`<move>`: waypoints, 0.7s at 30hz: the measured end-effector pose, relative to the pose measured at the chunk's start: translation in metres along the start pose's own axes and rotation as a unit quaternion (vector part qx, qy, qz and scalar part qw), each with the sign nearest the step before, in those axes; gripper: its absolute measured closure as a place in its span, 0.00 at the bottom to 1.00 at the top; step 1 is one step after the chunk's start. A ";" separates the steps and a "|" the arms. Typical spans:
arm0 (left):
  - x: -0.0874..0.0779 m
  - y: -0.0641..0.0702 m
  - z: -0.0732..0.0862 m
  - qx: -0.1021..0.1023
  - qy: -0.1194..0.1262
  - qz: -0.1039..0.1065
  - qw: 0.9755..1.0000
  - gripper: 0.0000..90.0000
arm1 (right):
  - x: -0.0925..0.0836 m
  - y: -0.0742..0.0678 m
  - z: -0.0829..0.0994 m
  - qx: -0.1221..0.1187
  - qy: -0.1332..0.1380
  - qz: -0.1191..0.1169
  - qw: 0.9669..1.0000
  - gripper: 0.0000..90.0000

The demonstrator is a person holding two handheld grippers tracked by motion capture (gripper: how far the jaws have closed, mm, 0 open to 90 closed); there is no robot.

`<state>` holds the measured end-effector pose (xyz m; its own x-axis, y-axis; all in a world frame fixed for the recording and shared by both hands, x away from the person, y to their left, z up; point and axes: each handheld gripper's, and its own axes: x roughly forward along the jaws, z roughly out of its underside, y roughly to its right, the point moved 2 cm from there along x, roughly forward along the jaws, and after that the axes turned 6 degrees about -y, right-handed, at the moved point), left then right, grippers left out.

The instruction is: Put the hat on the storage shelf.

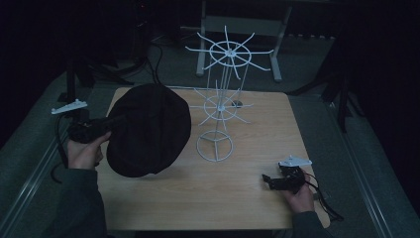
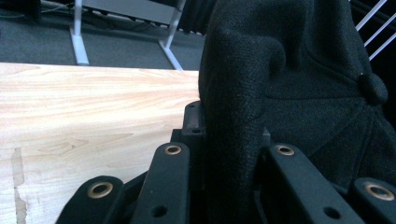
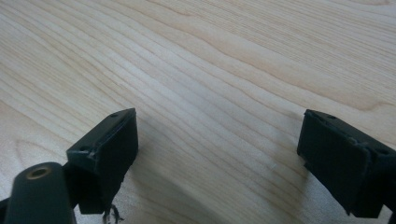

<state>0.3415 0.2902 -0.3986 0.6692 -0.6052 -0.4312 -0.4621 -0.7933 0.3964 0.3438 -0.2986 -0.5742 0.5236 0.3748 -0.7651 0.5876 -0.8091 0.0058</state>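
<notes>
Nearest the person, at the table's [image 1: 213, 198] front right corner, the right hand [image 1: 299, 198] rests on the wood with the right gripper [image 1: 270, 181] lying low and pointing left across the board. In the right gripper view its two black jaws stand wide apart with bare wood grain between them, so this claw is open and holds nothing. On the other side, a little farther in, the left hand [image 1: 84, 151] grasps the left gripper [image 1: 119, 121] at the table's left edge, aimed toward the middle. That claw is clamped on the edge of a black cap [image 1: 148, 130]; in the left gripper view a thick fold of the dark woven cloth [image 2: 233, 121] is pinched between the two jaws, and the cap's top button [image 2: 372, 88] shows at the right. The cap is held up, tilted, its round crown facing the high camera, over the left half of the table and just left of a white wire rack [image 1: 220, 106]. The rack stands beyond the table's centre on a ring base [image 1: 214, 146], with two tiers of spokes on a thin pole, the upper wheel [image 1: 229, 52] rising past the far edge. Behind the table lie grey floor and the legs of a metal frame [image 1: 237, 25].
</notes>
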 end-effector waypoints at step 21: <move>-0.001 0.007 -0.018 0.010 0.013 0.008 1.000 0.87 | 0.000 0.000 0.000 0.000 0.000 0.000 1.000 0.14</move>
<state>0.3479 0.2868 -0.3809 0.6764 -0.6156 -0.4043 -0.4836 -0.7853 0.3866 0.3438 -0.2987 -0.5742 0.5237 0.3748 -0.7650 0.5879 -0.8089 0.0061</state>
